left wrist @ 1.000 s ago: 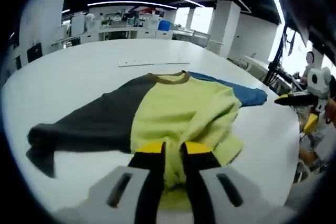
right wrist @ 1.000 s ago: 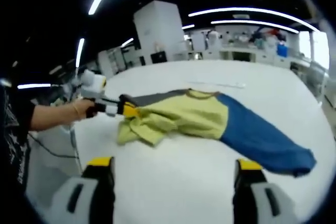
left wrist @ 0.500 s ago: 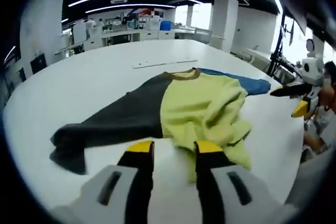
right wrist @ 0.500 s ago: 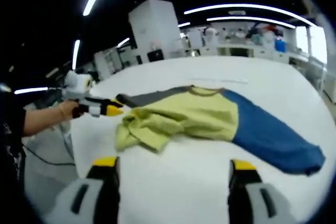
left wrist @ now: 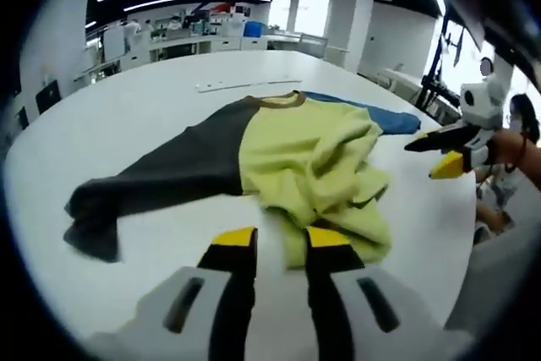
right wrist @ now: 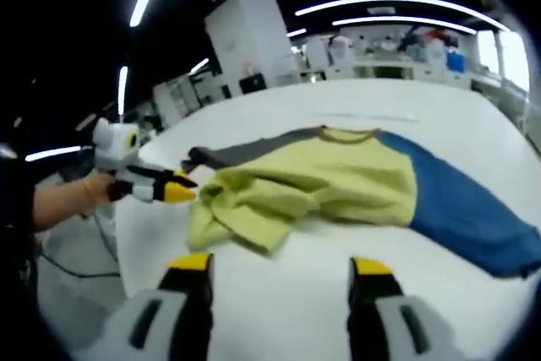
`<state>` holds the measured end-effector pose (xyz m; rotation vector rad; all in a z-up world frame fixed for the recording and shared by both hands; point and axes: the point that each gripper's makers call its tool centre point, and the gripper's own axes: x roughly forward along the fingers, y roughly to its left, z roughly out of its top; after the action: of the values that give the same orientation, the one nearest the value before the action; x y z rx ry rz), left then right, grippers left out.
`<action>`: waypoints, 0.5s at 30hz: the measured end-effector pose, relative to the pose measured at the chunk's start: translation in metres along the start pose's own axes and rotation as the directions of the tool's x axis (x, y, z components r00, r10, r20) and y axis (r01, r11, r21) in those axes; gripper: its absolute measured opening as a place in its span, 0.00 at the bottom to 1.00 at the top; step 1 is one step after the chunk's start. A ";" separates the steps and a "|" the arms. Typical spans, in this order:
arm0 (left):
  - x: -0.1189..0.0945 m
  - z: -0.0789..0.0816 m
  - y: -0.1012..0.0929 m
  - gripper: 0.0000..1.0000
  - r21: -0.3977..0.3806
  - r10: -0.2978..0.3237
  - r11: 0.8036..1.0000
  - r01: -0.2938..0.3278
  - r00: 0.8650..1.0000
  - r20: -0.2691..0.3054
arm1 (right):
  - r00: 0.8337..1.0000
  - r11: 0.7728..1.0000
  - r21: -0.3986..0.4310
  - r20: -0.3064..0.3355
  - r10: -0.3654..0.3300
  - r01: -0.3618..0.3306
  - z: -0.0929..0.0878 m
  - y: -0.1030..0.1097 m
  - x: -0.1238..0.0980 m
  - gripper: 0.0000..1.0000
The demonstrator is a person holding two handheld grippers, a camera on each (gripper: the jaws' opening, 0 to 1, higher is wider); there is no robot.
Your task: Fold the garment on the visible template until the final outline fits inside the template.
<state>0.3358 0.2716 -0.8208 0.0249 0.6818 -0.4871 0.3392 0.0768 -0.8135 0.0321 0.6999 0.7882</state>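
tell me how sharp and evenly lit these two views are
Left gripper view: the yellow, dark grey and blue long-sleeved garment is fairly sharp on the white table; fisheye bends ceiling lights. Right gripper view: softer, the blue sleeve blurs near the edge; bright window glare upper right.

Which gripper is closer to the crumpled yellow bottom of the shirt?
Left. The left gripper has its fingers right at the crumpled yellow hem of the shirt. The right gripper sits farther back, with bare table between.

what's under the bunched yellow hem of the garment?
White table shows all around the garment. Beneath the bunched yellow hem, the surface is covered; no template outline shows there.
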 end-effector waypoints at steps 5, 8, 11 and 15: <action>0.000 -0.011 -0.009 0.17 -0.004 -0.039 0.999 0.039 0.999 -0.026 | 1.000 0.999 -0.027 -0.005 0.019 -0.020 0.001 0.005 0.015 0.52; 0.000 -0.014 -0.012 0.16 -0.008 -0.053 0.999 0.053 0.998 -0.037 | 1.000 0.999 -0.044 -0.009 0.026 -0.027 0.001 0.010 0.023 0.48; 0.000 -0.017 -0.014 0.16 -0.008 -0.056 0.998 0.056 0.998 -0.042 | 0.999 0.998 -0.054 -0.019 0.027 -0.028 0.001 0.010 0.028 0.44; 0.002 -0.020 -0.016 0.16 -0.017 -0.063 0.998 0.062 0.997 -0.039 | 0.999 0.996 -0.081 -0.025 0.020 -0.022 0.001 0.011 0.033 0.37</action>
<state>0.3180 0.2599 -0.8352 -0.0018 0.7272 -0.5424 0.3496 0.1067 -0.8285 -0.0440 0.6913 0.8376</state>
